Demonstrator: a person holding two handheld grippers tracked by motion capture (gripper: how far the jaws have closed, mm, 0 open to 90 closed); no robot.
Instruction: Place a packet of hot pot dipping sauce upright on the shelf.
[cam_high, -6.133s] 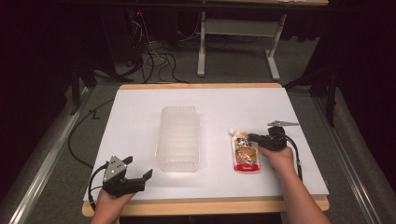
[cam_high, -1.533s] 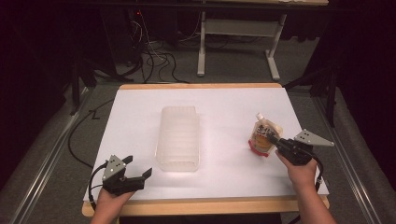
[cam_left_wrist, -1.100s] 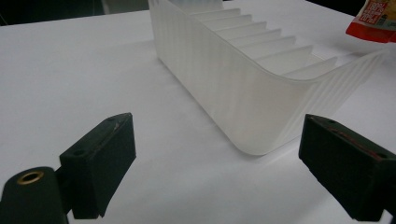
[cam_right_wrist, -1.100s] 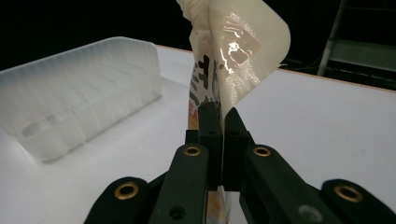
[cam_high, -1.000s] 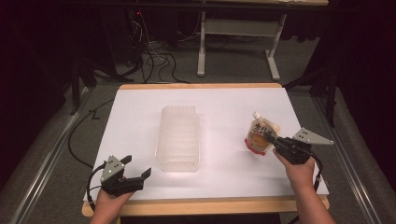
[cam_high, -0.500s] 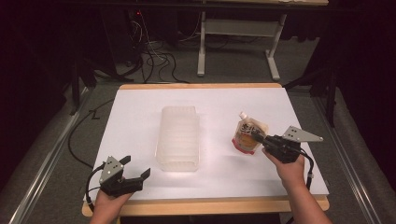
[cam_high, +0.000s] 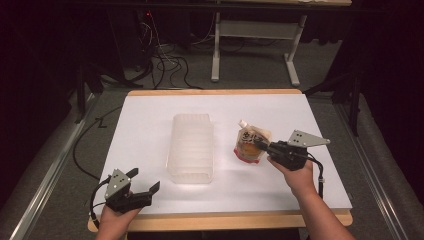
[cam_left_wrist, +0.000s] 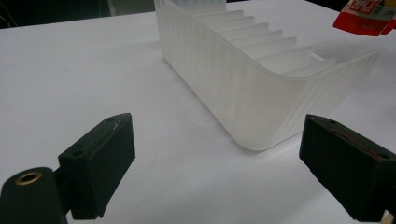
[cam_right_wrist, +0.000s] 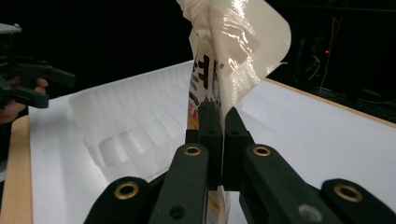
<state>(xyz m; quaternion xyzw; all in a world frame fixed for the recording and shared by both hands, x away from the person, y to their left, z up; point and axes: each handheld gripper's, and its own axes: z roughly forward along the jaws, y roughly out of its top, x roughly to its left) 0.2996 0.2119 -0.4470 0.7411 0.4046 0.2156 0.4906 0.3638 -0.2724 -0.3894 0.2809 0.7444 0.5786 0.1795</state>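
Observation:
A food pouch with a white top and orange-red print hangs above the white table, right of the clear plastic tray. My right gripper is shut on the pouch's edge; in the right gripper view the jaws pinch the pouch upright, with the tray behind it to the left. My left gripper rests at the table's near left corner with its jaws wide open and nothing between them. In the left gripper view the tray's near end stands ahead of the open jaws, and the pouch's red bottom shows at top right.
The white table top has a wooden edge along the front. Cables and a desk frame lie on the dark floor beyond the far edge. Black cables trail from both grippers.
My right gripper has carried the pouch leftward, toward the tray, holding it off the table. The left gripper has stayed put.

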